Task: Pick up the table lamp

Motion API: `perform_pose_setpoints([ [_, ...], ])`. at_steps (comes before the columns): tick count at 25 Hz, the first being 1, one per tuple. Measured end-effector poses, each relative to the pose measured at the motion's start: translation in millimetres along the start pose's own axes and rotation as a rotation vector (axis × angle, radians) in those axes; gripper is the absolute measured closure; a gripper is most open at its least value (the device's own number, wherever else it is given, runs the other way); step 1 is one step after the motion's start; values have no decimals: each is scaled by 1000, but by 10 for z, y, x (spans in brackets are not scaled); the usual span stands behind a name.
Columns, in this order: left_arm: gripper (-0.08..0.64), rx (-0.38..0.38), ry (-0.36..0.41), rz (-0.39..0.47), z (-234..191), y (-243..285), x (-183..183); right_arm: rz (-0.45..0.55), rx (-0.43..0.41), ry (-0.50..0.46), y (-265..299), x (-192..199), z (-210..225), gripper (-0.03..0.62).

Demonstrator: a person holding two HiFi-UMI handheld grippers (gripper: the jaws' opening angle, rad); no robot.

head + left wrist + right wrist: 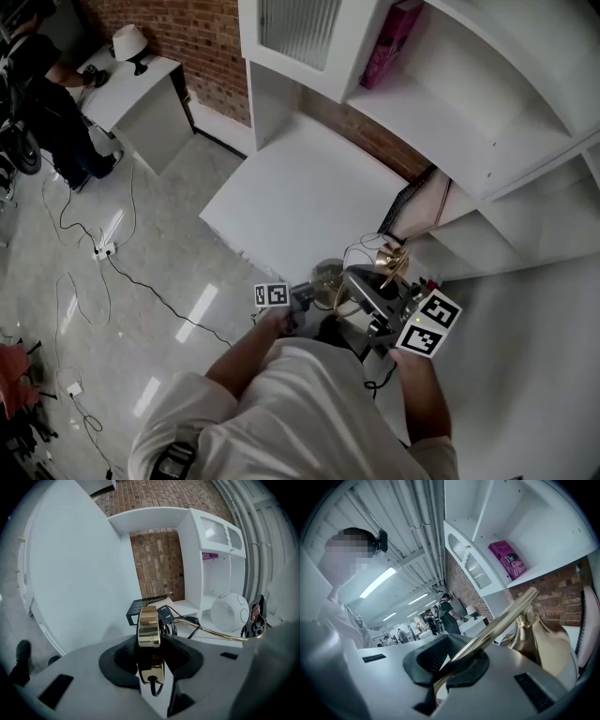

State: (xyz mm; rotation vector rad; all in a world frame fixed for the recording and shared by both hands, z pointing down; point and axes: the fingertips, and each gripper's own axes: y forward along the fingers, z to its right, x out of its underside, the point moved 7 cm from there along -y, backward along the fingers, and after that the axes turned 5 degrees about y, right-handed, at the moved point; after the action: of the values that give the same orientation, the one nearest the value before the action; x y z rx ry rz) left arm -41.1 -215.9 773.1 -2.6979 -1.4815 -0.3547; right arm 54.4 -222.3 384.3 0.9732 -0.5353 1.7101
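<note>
Holding the table lamp (386, 265) between both tools, we have it up off the white tabletop (300, 187). It sits close in front of our chest, near the tabletop's right front corner and beside the shelf unit (450, 122).

The left gripper (150, 641) has its jaws closed partway onto the lamp's round brass base (149, 620), which stands edge-on between the pads. We judge that this grip takes the heavy end, so the lamp cannot tip out. The right gripper (458, 662) has its jaws pinched almost together on the thin brass stem (501, 620), which runs up and away to the bell-shaped head (546, 641). This second hold seems meant to steady the long arm and stop it swinging.

The black cord (167, 618) lies in loose loops behind the base, gripped by neither tool, and could snag. A pink book (508, 559) stands on a shelf above, well apart. We take the pick-up as essentially done: the lamp's weight rests on the two grips, not on the tabletop.
</note>
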Motion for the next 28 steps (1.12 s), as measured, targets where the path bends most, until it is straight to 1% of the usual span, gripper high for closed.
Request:
perform_pose_setpoints([
  [5,414,-9,-1,0,3,-81,94,-12,-14,-9,-62,110,-121,581],
  [11,416,-26,-11,19,85,-59,347,-31,-50,-8,-314,188,-202,581],
  [17,416,-51,-4,0,324,-147,756,-29,-109,28,-757,251,-414,581],
  [20,417,-52,-5,6,563,-229,1147,-38,-126,25,-1089,330,-717,580],
  [22,417,-52,-8,24,675,-262,1305,-43,-138,17,-1232,345,-856,580],
  [26,418,-56,-2,62,632,-166,1296,-55,-171,5,-1293,342,-738,580],
  [28,419,-53,-1,83,657,-163,1348,-61,-192,-6,-1344,357,-775,580],
])
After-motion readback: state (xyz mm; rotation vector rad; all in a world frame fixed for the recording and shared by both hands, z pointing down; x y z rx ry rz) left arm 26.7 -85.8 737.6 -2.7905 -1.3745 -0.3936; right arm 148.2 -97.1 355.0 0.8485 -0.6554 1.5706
